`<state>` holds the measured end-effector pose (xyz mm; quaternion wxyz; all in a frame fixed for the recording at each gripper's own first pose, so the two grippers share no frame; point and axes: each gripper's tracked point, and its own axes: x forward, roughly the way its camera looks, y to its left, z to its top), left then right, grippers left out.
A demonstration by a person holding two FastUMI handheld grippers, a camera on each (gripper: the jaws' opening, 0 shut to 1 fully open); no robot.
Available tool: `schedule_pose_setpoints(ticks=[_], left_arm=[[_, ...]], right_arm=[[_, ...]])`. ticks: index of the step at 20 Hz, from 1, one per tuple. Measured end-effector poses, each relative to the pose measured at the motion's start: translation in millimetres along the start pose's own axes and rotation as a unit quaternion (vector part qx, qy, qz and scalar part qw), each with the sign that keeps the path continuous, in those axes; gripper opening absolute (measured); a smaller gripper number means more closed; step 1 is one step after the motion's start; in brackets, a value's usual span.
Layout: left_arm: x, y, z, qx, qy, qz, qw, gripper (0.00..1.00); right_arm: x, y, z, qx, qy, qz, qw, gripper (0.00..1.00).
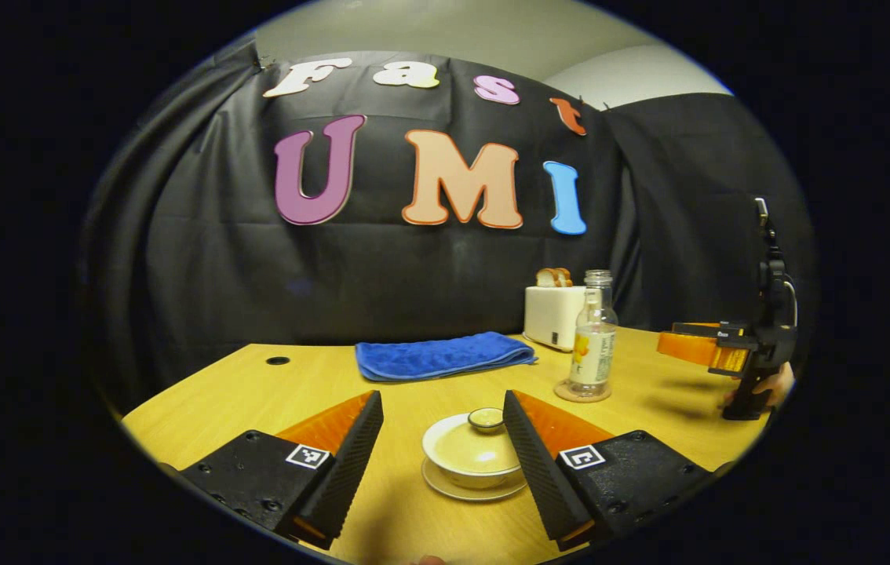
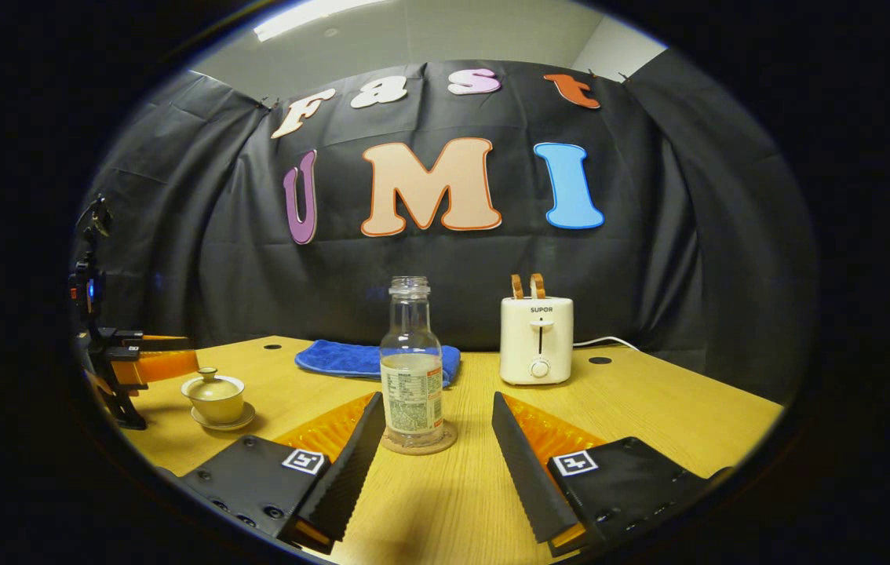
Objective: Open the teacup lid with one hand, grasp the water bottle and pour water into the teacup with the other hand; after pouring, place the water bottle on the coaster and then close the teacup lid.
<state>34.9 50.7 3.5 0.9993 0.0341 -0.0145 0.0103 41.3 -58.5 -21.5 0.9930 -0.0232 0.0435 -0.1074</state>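
Note:
A pale lidded teacup (image 1: 472,455) sits on its saucer (image 1: 470,487) on the wooden table (image 1: 257,392), just ahead of my left gripper (image 1: 443,463), which is open with the cup between its fingers, not touching. The uncapped clear water bottle (image 2: 411,369), partly filled, stands upright on a round coaster (image 2: 417,444) in front of my open right gripper (image 2: 433,463). In the left gripper view the bottle (image 1: 592,337) stands to the right on the coaster (image 1: 582,391), with the right gripper (image 1: 708,349) beyond it. The teacup (image 2: 214,395) and left gripper (image 2: 155,365) appear at the left of the right gripper view.
A folded blue towel (image 1: 443,355) lies at the back of the table. A white toaster (image 2: 537,339) with bread slices stands at the back right, its cord trailing right. Small round holes (image 1: 278,361) mark the tabletop. A hand (image 1: 773,386) holds the right gripper.

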Motion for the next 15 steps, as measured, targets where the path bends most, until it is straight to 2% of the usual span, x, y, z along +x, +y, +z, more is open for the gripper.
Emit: schedule_pose_setpoints(ticks=[1, 2, 3, 4, 7, 10, 11, 15], left_arm=[[-3, 9, 1, 0.000, 0.000, 0.021, 1.000, 0.90], [-5, 16, 0, 0.000, 0.001, 0.041, 0.999, 0.90], [-7, 23, 0, 0.001, 0.001, 0.058, 0.998, 0.90], [-9, 29, 0, 0.001, 0.001, 0.074, 0.997, 0.90], [-14, 47, -1, 0.002, 0.001, 0.122, 0.993, 0.90], [-19, 61, 0, 0.003, 0.002, 0.165, 0.986, 0.90], [-20, 64, -1, 0.004, 0.002, 0.177, 0.984, 0.90], [-22, 65, -1, 0.004, 0.002, 0.182, 0.983, 0.90]], right_arm=[[-1, -1, 0, 0.000, 0.000, -0.005, 1.000, 0.84], [-1, -3, 0, -0.001, -0.001, -0.011, 1.000, 0.89], [-1, -5, 0, -0.001, -0.001, -0.016, 1.000, 0.84], [-1, -6, 1, -0.001, -0.001, -0.018, 1.000, 0.89], [-3, -9, 1, -0.001, -0.001, -0.027, 1.000, 0.86], [-3, -11, 1, -0.001, -0.001, -0.031, 1.000, 0.89], [-3, -10, 1, -0.001, -0.001, -0.031, 1.000, 0.84], [-3, -17, 1, -0.002, -0.002, -0.047, 0.999, 0.84]])
